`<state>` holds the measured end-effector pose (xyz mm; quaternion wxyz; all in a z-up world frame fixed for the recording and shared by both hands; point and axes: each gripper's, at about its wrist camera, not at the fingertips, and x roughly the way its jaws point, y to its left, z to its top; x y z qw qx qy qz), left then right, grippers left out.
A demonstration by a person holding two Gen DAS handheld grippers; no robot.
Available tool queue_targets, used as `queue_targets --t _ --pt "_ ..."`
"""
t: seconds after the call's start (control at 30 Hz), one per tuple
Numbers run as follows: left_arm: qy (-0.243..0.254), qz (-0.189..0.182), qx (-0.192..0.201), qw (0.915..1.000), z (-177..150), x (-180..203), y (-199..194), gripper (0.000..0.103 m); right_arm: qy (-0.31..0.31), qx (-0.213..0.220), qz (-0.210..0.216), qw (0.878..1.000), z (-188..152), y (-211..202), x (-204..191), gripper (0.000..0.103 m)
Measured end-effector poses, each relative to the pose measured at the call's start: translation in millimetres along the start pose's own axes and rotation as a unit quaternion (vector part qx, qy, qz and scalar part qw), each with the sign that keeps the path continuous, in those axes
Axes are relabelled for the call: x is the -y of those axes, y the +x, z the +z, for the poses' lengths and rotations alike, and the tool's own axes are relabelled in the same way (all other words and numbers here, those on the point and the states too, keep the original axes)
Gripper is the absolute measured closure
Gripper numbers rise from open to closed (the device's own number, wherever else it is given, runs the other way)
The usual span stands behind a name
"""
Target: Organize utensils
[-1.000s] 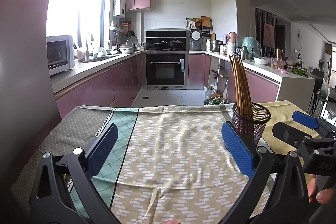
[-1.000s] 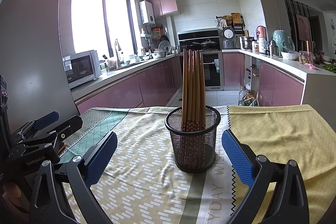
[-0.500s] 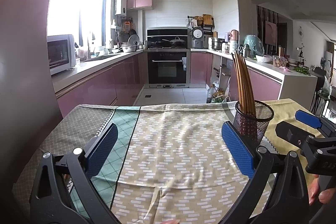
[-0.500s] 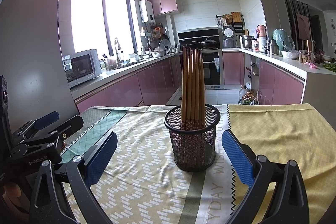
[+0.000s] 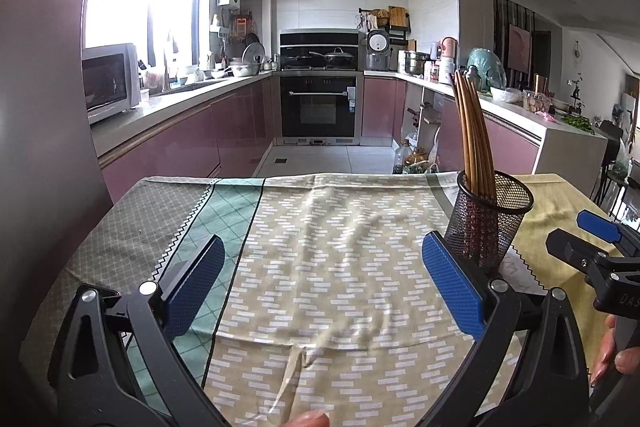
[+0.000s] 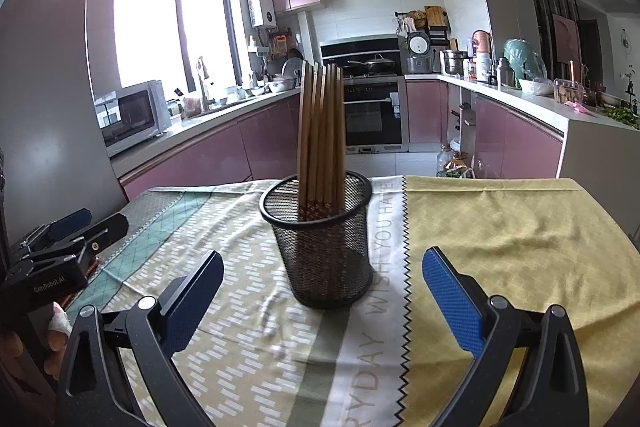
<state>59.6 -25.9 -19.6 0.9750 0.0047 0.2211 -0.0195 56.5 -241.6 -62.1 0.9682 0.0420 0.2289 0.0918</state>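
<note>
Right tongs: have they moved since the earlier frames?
Yes. The right tongs have backed slightly away and rightward: the mesh holder sits left of the oven now.

Black hand-held gripper (image 6: 320, 287), blue pads (image 6: 452, 307)

The mesh cup (image 6: 324, 239) of chopsticks (image 6: 320, 139) now sits farther off — the right gripper (image 6: 322, 301) has pulled back.

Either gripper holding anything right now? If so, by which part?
Nothing held. Left gripper and right gripper both have jaws wide open and empty. Chopsticks stand untouched in the mesh holder.
</note>
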Motion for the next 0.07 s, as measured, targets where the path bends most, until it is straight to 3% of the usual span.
queue_targets --t 0.07 --pt "-0.002 0.003 -0.018 0.9998 -0.9 -3.3 8.3 0.006 -0.001 -0.032 -0.027 0.999 -1.8 8.7 16.3 0.007"
